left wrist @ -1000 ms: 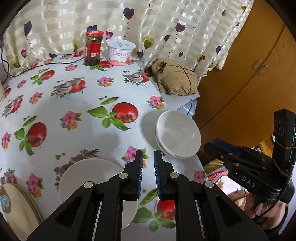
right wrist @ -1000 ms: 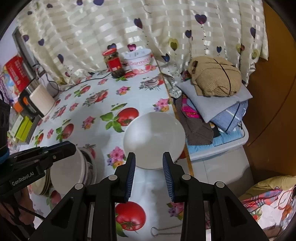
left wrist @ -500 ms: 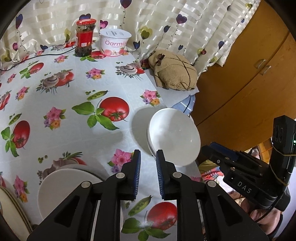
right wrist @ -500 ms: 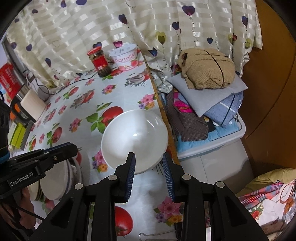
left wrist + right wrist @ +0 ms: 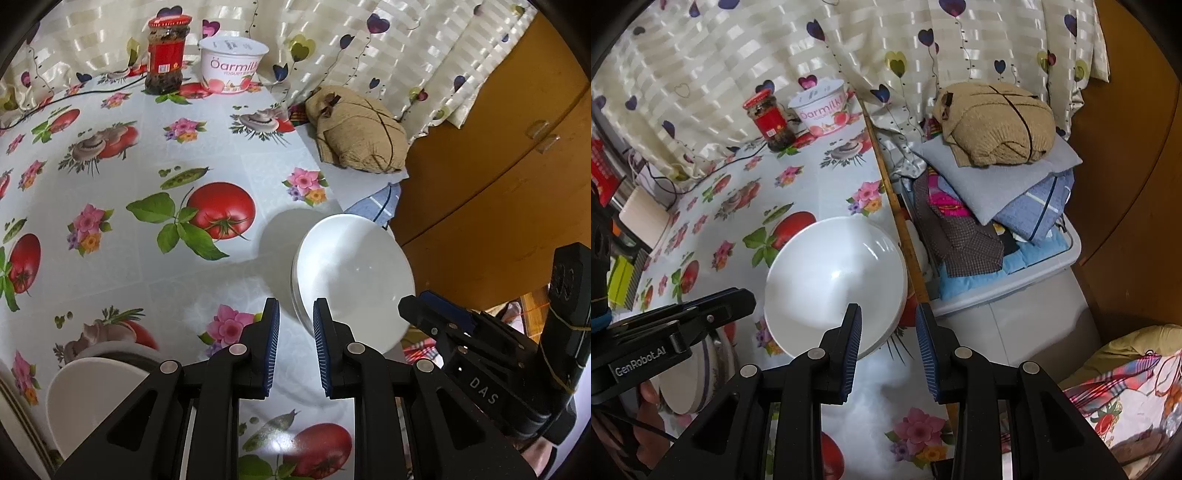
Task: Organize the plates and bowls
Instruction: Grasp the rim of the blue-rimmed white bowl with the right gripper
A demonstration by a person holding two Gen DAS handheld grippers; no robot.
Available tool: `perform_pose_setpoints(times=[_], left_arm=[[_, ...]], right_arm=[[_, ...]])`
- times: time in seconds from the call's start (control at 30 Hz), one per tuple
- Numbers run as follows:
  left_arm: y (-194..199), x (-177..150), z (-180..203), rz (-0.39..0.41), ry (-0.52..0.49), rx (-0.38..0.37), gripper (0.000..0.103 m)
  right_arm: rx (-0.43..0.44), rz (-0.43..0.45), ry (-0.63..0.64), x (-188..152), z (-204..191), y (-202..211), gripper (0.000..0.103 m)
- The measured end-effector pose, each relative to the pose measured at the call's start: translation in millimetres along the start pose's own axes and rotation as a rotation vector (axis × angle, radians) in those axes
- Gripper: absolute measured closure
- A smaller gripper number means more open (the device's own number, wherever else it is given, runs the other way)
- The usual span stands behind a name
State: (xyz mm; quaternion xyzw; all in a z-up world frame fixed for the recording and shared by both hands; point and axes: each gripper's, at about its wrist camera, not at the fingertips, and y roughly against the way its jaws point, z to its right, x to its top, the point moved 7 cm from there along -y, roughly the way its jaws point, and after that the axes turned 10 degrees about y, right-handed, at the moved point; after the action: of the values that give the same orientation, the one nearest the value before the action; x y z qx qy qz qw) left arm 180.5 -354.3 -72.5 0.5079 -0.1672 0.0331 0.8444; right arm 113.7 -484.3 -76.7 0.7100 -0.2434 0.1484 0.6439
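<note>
A stack of white bowls (image 5: 351, 280) sits near the table's right edge; it also shows in the right wrist view (image 5: 834, 284). My left gripper (image 5: 295, 328) is open and empty, just left of the stack's near rim. My right gripper (image 5: 889, 332) is open and empty, with its left finger over the bowl's near rim; it shows in the left wrist view (image 5: 436, 314) at the stack's right side. A second white bowl (image 5: 96, 395) stands on plates (image 5: 11, 424) at the lower left, also in the right wrist view (image 5: 690, 387).
The table wears a tomato-and-flower cloth (image 5: 147, 177). A red-lidded jar (image 5: 166, 55) and a yogurt tub (image 5: 232, 66) stand at the back by the curtain. Folded clothes (image 5: 993, 192) lie in a bin right of the table. A wooden cabinet (image 5: 498, 184) is beyond.
Both grippers have moved closer to the bowl stack at the table's right edge. The right gripper has opened wider. The bowls have not moved.
</note>
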Motion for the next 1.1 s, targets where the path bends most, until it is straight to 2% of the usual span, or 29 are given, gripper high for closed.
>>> perform_pose_setpoints(times=[0.37,0.5,0.63,1.1], left_arm=[[-17,3,-1,-0.028,0.035,0.007,0.083],[-21,3,-1,-0.037,0.046,-0.004,0.083],[-22,2,1,-0.042,0.045,-0.020,0.083],[-12,-2,5,-0.017,0.009,-0.014,0.083]], right_arm=[[0.011,-0.014,-0.009,0,3,-12,0.073],[0.019,-0.018,-0.012,0,4,-17,0.083],[0.023,-0.018,-0.012,0,3,-19,0.086],[0.026,-0.010,-0.009,0,-1,-16,0.086]])
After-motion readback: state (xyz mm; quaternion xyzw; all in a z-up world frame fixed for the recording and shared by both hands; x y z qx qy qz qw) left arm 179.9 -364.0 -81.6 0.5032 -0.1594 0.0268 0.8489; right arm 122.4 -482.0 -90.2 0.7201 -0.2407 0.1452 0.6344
